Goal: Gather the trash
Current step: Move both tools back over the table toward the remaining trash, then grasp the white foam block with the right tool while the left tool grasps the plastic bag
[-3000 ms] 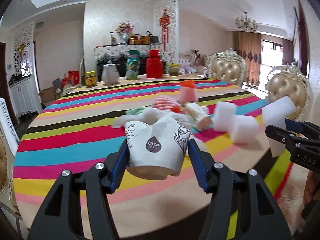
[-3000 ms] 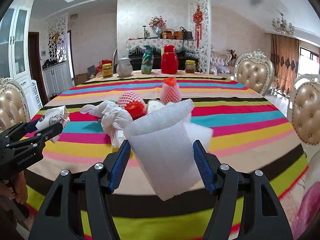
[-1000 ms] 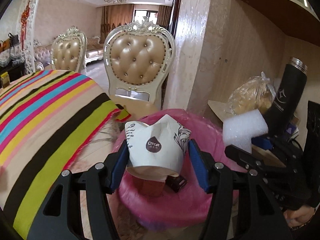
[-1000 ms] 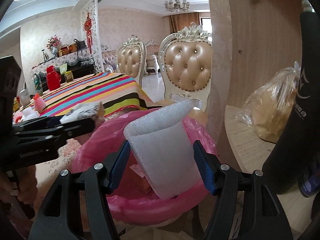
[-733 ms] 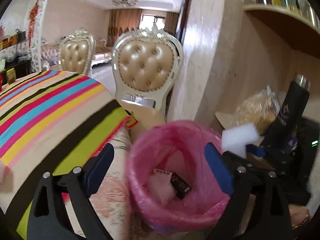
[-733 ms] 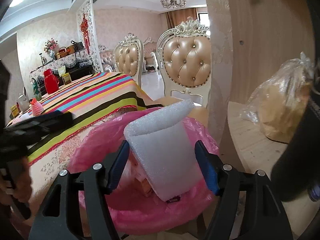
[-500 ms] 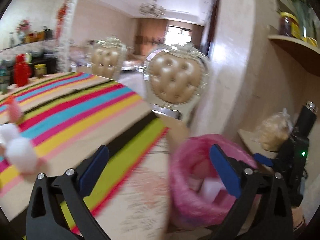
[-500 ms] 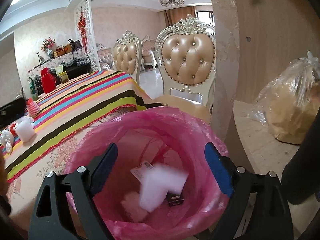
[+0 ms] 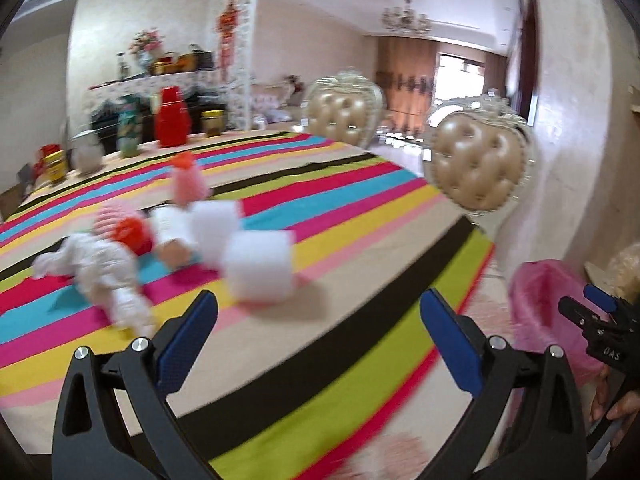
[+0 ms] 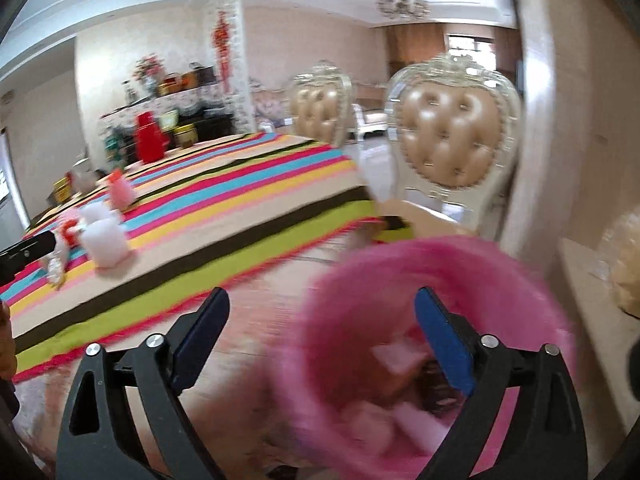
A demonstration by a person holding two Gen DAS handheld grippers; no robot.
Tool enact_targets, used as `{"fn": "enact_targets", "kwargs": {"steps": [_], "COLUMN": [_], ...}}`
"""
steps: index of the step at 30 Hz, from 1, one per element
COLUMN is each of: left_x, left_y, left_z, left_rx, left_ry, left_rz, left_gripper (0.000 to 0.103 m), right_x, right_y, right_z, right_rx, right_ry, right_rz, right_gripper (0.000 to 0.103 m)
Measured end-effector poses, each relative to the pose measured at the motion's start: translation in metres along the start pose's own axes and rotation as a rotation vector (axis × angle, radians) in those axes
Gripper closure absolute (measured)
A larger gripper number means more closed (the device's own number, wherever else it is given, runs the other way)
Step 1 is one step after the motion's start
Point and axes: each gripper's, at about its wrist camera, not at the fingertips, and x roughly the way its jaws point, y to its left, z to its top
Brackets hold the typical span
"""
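The bin's contents were seen only from the right wrist: pale scraps, blurred, lay inside the pink-lined bin (image 10: 436,320). The trash pile (image 9: 172,248) on the striped tablecloth (image 9: 360,216) was seen closely only from the left wrist, a white foam block (image 9: 260,268) nearest. The left gripper (image 9: 318,336) was angled down over the near table edge, jaws wide, nothing between them; the foam lay just beyond its left finger. The right gripper (image 10: 320,336) was tilted down at the bin's left rim, its jaws having just been opening, nothing between them. A hand (image 9: 612,404) was noted at far right
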Motion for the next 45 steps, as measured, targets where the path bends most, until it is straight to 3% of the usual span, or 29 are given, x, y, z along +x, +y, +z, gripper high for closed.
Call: {"fn": "enact_targets", "kwargs": {"steps": [9, 14, 17, 21, 27, 38, 40, 41, 45], "left_x": [-0.027, -0.037, -0.039, -0.03, -0.004, 0.031, 0.035, 0.039, 0.055], "left_y": [0.106, 0.157, 0.179, 0.21, 0.22, 0.212, 0.215, 0.215, 0.213], "left_z": [-0.011, -0.013, -0.016, -0.022, -0.018, -0.013, -0.01, -0.008, 0.001], "left_rx": [-0.107, -0.138, -0.15, -0.204, -0.227, -0.222, -0.233, -0.242, -0.263], "left_ry": [0.002, 0.009, 0.029, 0.086, 0.15, 0.19, 0.192, 0.195, 0.207], "left_rz": [0.191, 0.288, 0.33, 0.341, 0.345, 0.355, 0.36, 0.354, 0.342], "left_gripper": [0.005, 0.005, 0.005, 0.005, 0.005, 0.005, 0.005, 0.005, 0.005], "right_x": [0.031, 0.048, 0.068, 0.08, 0.102, 0.153, 0.155, 0.154, 0.144], "right_y": [0.119, 0.165, 0.196, 0.223, 0.257, 0.269, 0.266, 0.264, 0.261], "right_z": [0.003, 0.011, 0.019, 0.032, 0.044, 0.047, 0.048, 0.049, 0.051], "right_rx": [-0.129, -0.168, -0.201, -0.2, -0.238, -0.179, -0.17, -0.162, -0.167], "right_ry": [0.04, 0.059, 0.119, 0.121, 0.147, 0.221, 0.225, 0.218, 0.147], "right_rz": [0.167, 0.229, 0.256, 0.288, 0.273, 0.232, 0.24, 0.267, 0.244], "right_gripper": [0.013, 0.013, 0.012, 0.011, 0.011, 0.011, 0.022, 0.036, 0.038]}}
